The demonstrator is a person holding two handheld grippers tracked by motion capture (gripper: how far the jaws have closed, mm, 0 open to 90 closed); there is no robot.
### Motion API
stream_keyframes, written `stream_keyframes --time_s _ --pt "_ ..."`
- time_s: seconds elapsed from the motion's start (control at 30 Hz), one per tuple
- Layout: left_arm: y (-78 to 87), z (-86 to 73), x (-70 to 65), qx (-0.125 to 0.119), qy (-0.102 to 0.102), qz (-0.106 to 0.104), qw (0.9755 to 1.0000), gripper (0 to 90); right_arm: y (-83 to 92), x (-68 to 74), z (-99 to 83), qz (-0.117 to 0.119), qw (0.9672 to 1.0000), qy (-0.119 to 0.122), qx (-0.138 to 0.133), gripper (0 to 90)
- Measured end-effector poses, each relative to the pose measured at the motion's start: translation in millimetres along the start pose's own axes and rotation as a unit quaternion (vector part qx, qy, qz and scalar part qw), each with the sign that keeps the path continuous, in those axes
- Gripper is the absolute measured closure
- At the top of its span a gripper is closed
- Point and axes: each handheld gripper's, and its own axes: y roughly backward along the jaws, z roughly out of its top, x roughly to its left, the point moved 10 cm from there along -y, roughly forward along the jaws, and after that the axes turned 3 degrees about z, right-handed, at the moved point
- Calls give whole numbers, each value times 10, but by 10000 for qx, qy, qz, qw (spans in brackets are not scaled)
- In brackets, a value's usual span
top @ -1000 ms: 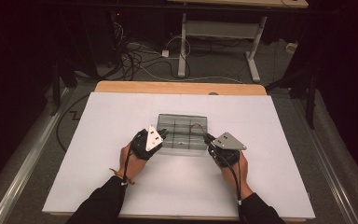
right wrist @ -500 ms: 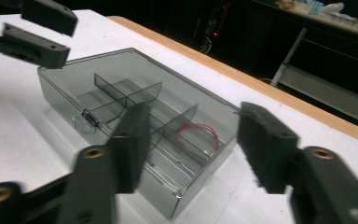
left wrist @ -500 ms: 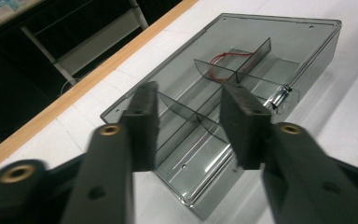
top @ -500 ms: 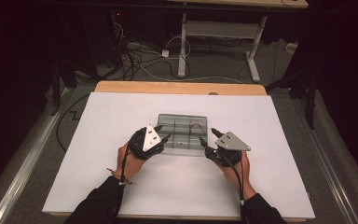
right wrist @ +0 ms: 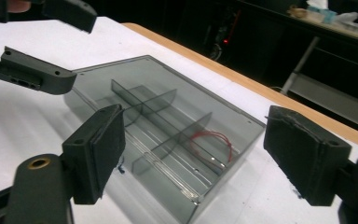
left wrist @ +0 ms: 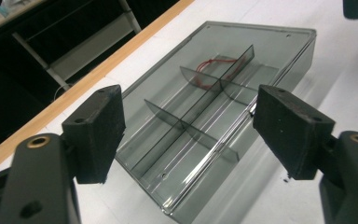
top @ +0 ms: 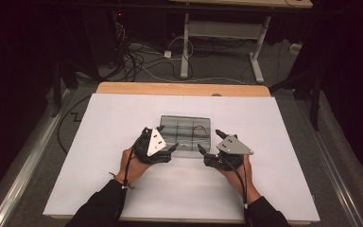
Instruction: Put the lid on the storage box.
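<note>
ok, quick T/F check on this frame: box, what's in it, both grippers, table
1. The clear divided box lies on the white table top. True.
2. A blue cable lies in one compartment. False: it is a thin red wire loop, in a compartment near one corner of the box.
3. The left gripper is clamped on the box wall. False: its jaws have just been opening and stand wide, pads off the box.
4. The right gripper is open too. True: its jaws have also just been opening, with nothing pressed between the pads.
5. The box has a lid shut over it. False: the dividers stand open to view.
</note>
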Motion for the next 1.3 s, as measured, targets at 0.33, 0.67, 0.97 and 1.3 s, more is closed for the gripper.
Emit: stream_keyframes --time_s 0.33,0.67,0.97,1.3 --pt "111 73 -19 -128 -60 -80 9999 215 70 60 73 190 9996 209 62 207" --pt "195 163 -89 -265 -166 -287 9991 215 160 72 123 344 9993 146 19 223" --pt "254 185 -145 -262 -345 -383 9983 214 215 87 158 342 9991 256 11 217" --pt "266 200 -238 -258 -501 -522 9970 214 251 147 167 468 9986 241 57 218"
